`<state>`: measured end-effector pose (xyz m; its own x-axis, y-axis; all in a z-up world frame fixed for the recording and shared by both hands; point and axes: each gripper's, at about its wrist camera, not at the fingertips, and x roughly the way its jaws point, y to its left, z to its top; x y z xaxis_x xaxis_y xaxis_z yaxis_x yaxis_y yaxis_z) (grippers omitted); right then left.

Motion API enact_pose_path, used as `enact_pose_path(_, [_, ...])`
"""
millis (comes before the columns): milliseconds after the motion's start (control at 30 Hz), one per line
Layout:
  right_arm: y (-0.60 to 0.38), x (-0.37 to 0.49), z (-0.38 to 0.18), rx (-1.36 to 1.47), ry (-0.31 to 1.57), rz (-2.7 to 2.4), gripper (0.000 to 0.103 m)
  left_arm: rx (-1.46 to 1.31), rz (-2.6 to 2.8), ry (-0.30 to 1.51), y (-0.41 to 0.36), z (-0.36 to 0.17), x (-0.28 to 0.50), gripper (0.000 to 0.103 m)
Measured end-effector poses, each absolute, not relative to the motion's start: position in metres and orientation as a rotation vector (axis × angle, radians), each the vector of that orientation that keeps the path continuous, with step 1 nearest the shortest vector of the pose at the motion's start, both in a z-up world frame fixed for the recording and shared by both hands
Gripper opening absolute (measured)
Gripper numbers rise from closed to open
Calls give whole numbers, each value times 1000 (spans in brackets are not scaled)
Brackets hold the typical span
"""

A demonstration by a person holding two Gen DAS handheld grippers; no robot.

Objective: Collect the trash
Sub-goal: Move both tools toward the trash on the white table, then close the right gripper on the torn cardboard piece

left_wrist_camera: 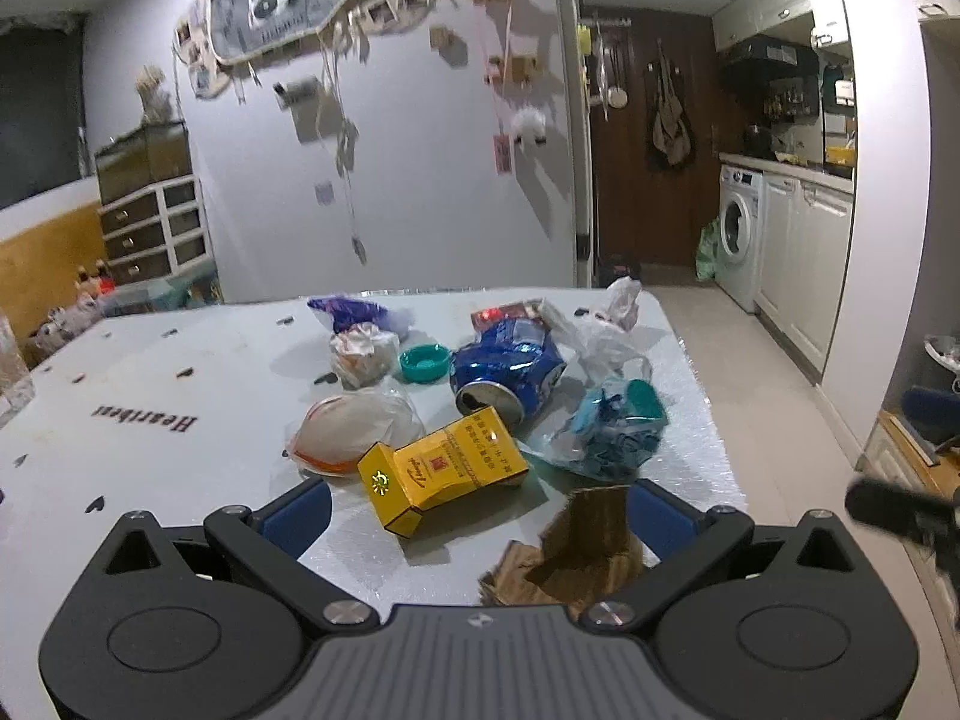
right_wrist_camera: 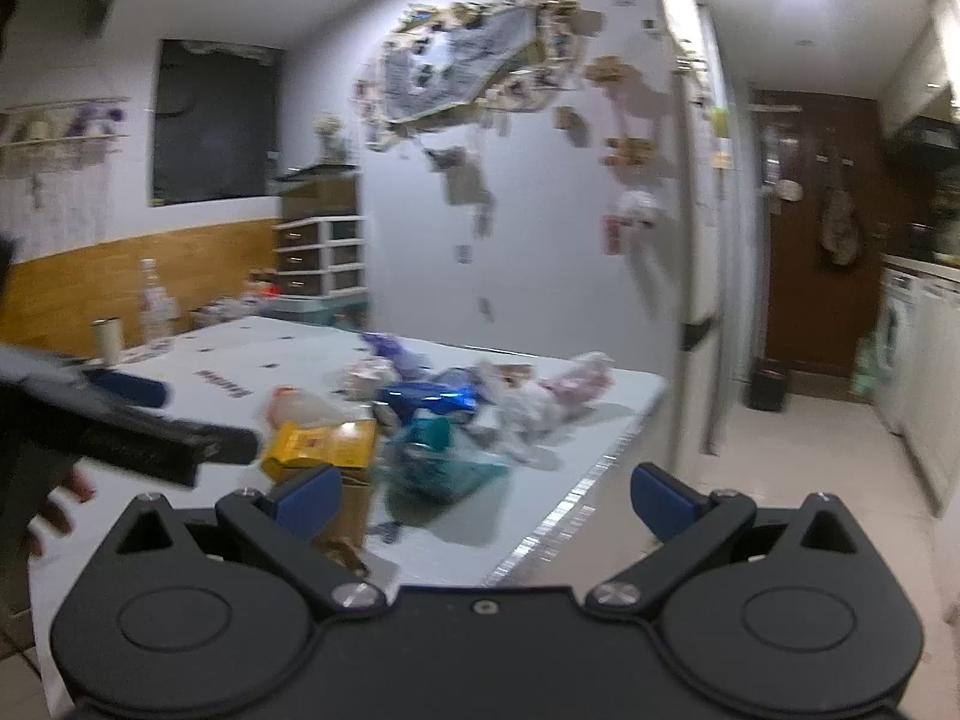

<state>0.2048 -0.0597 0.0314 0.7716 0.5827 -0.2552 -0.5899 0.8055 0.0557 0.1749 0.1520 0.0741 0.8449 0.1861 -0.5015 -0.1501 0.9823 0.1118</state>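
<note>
Both tongs apart, empty: left tongs (left_wrist_camera: pixel 477 507) over yellow box (left_wrist_camera: pixel 443 470); right tongs (right_wrist_camera: pixel 483 495) past table edge (right_wrist_camera: pixel 576 489).

On the white tabletop (left_wrist_camera: pixel 180 372) we read the dark printed word "Heartbeat", upside down from the left wrist view. The yellow cigarette box (left_wrist_camera: pixel 441 471) carries red script and small characters that we cannot make out.

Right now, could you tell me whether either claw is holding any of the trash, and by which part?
Nothing is held. The left claw is open above the yellow box and brown paper; the right claw is open too, empty.
</note>
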Motion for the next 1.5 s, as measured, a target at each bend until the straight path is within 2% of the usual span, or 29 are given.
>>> enact_pose_path(333, [-27,226,-2,-106,314,885,103,37,173,660,187,66,228,103])
enact_pose_path(767, [4,234,-27,-168,369,1070,103,-138,35,634,219,50,280,103])
enact_pose_path(967, [16,233,-36,-201,371,1093,102,-206,-52,646,219,40,276,103])
enact_pose_path(1033, [17,237,-36,-183,375,1097,91,-215,-79,659,215,39,270,103])
enact_pose_path(1167, [17,242,-34,-131,377,1104,81,-231,-136,674,210,37,256,103])
enact_pose_path(1233, [16,245,-33,-106,387,1127,63,-227,-154,683,207,36,248,103])
enact_pose_path(1400, [14,247,-32,-107,410,1139,35,-128,-85,688,199,38,239,103])
enact_pose_path(1500, [10,243,-29,-110,419,1122,32,-51,-43,671,194,44,243,103])
